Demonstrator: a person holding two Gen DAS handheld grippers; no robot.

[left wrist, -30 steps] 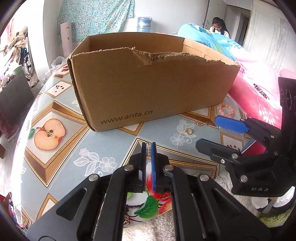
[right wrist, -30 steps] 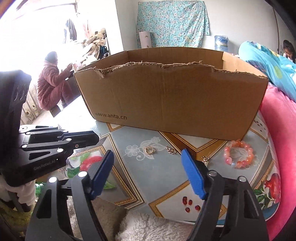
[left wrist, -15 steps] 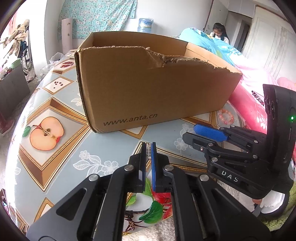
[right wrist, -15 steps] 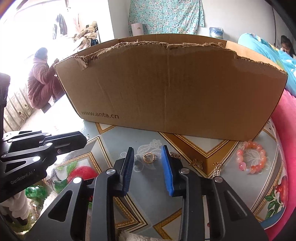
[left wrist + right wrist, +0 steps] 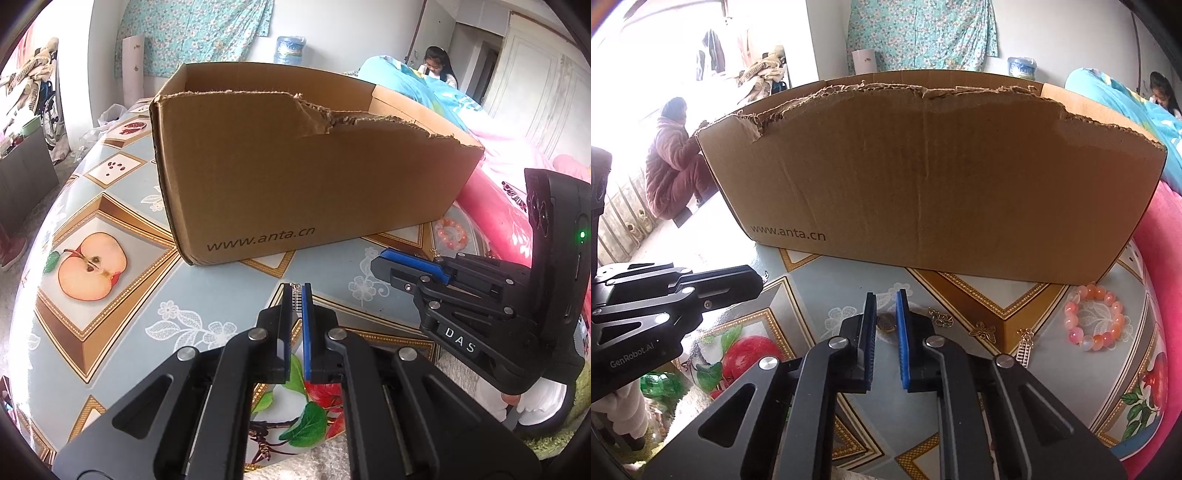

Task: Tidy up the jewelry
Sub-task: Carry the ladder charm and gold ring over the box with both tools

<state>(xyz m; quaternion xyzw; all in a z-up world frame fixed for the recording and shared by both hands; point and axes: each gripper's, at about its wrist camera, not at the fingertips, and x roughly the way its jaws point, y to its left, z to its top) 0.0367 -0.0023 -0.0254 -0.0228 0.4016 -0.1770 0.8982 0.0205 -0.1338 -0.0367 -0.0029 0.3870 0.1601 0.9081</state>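
My left gripper is shut on a small silver sparkly piece of jewelry, held above the table in front of the cardboard box. My right gripper is down at the table with its blue pads close around a gold ring, which sits between them. The right gripper also shows in the left wrist view. To the right lie small gold charms, a butterfly charm, a silver pendant and a pink bead bracelet.
The open-topped box with a torn rim stands just behind both grippers on a fruit-patterned tablecloth. A pink bed borders the table on the right. A seated person is at far left.
My right gripper has come down and forward over the gold ring and its jaws have narrowed from wide open to close around it. My left gripper stays shut, raised slightly toward the box.
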